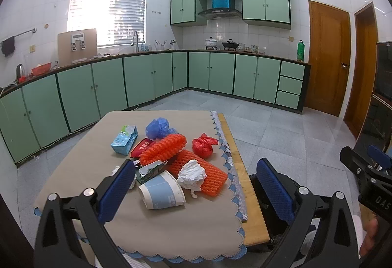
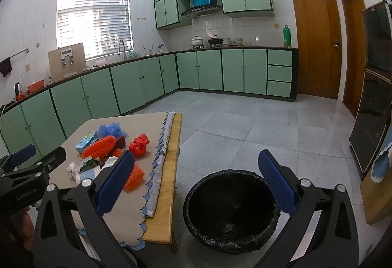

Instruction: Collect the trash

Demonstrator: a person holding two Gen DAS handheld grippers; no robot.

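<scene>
Both tongs (image 1: 196, 182) (image 2: 196, 177) wide open, empty

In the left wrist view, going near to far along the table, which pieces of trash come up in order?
Paper cup → white crumpled tissue → red knotted bag → blue crumpled bag.

Left wrist cam is sitting low over the near end of the table (image 1: 201, 226), looking forward and a bit down between its own fingers, close to the trash pile. Right wrist cam is hanging just off the table's edge, facing the same way, with the bin (image 2: 231, 211) right under it. Both are catching the table, the green cabinets (image 1: 147, 77) and the wooden door (image 2: 316, 40).
</scene>
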